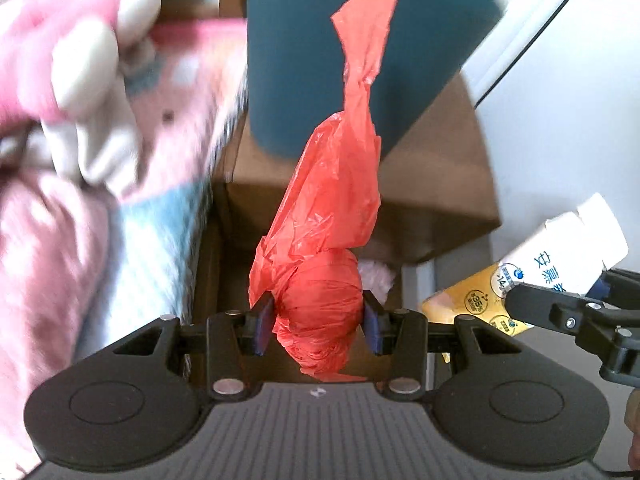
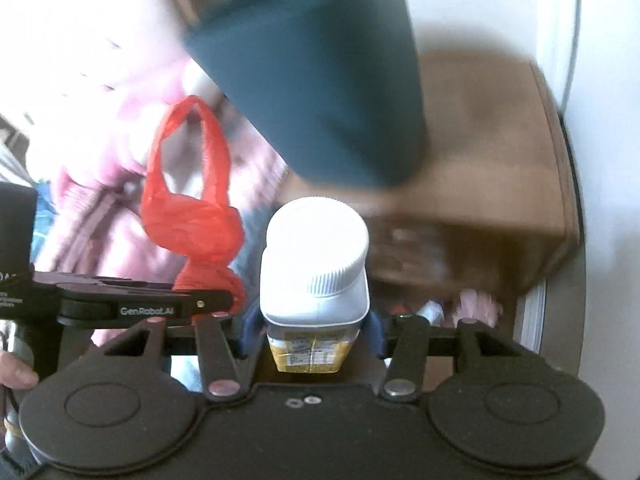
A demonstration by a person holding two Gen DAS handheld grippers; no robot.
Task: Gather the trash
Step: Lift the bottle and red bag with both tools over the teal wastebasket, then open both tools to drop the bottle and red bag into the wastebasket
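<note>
Red crinkled plastic fills the bottom centre of the left wrist view: a knotted red plastic bag (image 1: pixel 320 300) sits clamped between the blue pads of the left gripper (image 1: pixel 318 322), its twisted tail running up the middle of the frame. At the right edge of that view the right gripper (image 1: pixel 576 300) shows as a black linkage, closed on a yellow-labelled drink bottle with a white ribbed cap (image 1: pixel 560 264). In the right wrist view the same bottle stands at lower centre, cap toward the camera, pinched at its shoulders between the right gripper's blue pads, with the red bag's looped handles just left of it. Farther off, behind the bag, a dark teal cylindrical bin (image 1: pixel 360 48) stands on a brown cardboard box (image 1: pixel 432 176). Pink and white bedding (image 1: pixel 100 140), blurred, covers the left side, and a white wall (image 1: pixel 568 112) fills the upper right.
</note>
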